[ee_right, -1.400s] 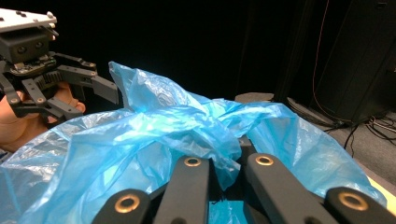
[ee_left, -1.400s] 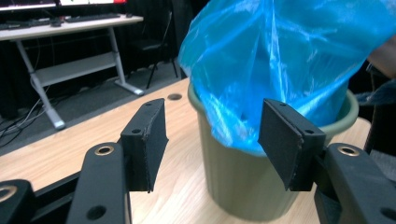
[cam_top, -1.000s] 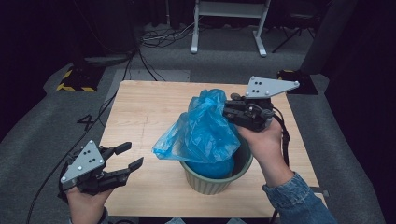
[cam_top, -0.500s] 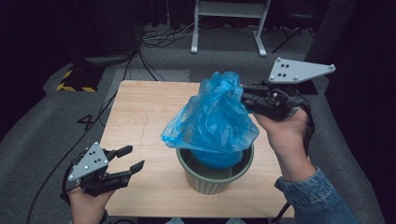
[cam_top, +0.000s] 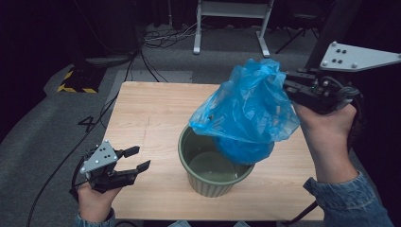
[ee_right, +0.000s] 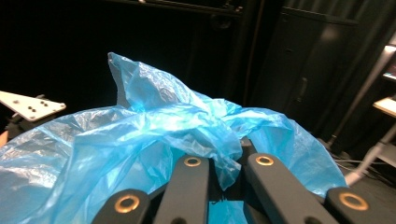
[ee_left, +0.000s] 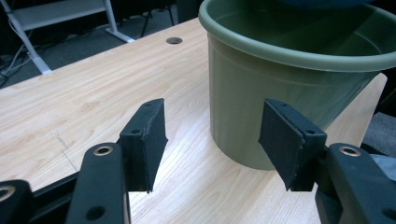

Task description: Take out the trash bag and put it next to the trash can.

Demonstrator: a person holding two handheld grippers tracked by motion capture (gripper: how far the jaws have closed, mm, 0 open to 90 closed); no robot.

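Since the earlier frames the blue bag (cam_top: 246, 111) has been lifted higher and carried to the right; most of it is now above the rim of the green bucket (cam_top: 213, 182), and only its rounded bottom is still seen against the right side of the opening. The left gripper (cam_top: 135, 158) has barely shifted at the near left corner of the table (cam_top: 146, 118).

Right gripper (cam_top: 289, 86): jaws closed on a bunched fold at the top of the bag, confirmed in the right gripper view, where crumpled film (ee_right: 187, 121) is pinched between the two jaws. The bag hangs down and to the left from that grip, its long axis roughly vertical, tilted toward the bucket.

Left gripper: jaws apart, nothing between them. In the left gripper view the bucket wall (ee_left: 280, 88) stands just ahead and to the right of the pads (ee_left: 147, 135), not touched.

Judgement: the right hand is the one in control of the bag; the left is nearer the bucket, so steadying the bucket would fall to it.

Writing: no brand or label is legible on the bag or bucket; a mark like a "4" is seen on the floor (cam_top: 90, 124) left of the table
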